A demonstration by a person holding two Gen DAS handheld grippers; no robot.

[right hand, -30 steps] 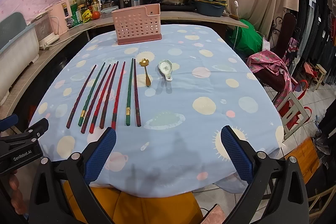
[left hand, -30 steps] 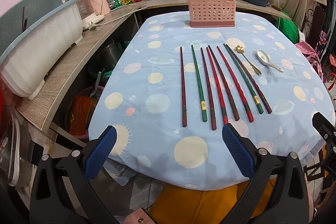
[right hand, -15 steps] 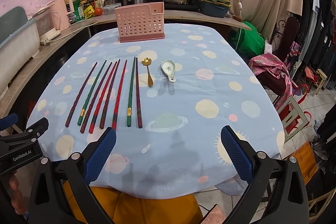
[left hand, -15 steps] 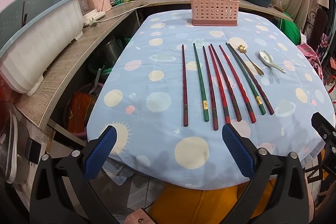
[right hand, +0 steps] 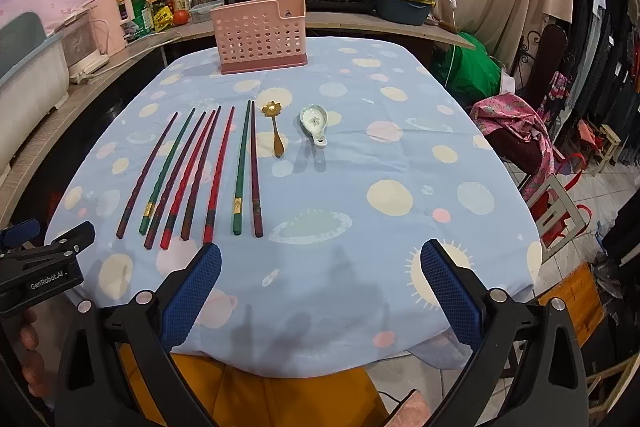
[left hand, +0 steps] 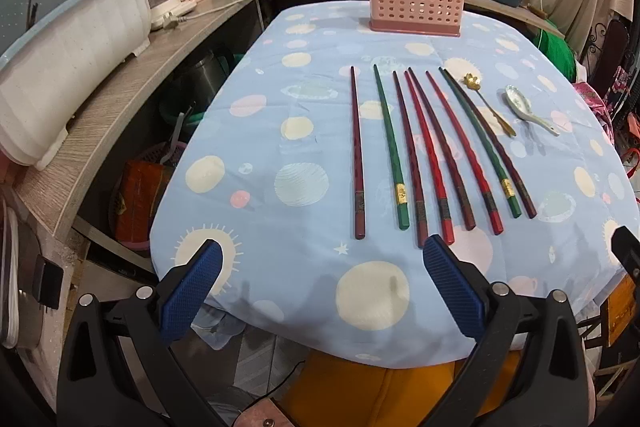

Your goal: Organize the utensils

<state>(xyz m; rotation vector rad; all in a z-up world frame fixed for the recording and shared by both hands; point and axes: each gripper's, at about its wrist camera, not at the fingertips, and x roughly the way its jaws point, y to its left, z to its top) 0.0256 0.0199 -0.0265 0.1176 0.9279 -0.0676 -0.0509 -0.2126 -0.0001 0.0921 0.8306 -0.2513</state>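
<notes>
Where chopsticks lie, perforated plastic caddy, apparently ceramic spoon

White lettering reading "GenRobot.AI" is showing on the black body of my left gripper, seen from my right wrist. Other labels are staying too blurred to read.

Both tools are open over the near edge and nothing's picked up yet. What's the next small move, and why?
Probably ease the left tool forward and down onto the leftmost chopstick. It lies apart from the other chopsticks, nearest that open tool, so it should grasp cleanly. The pink basket waits at the far end.
</notes>
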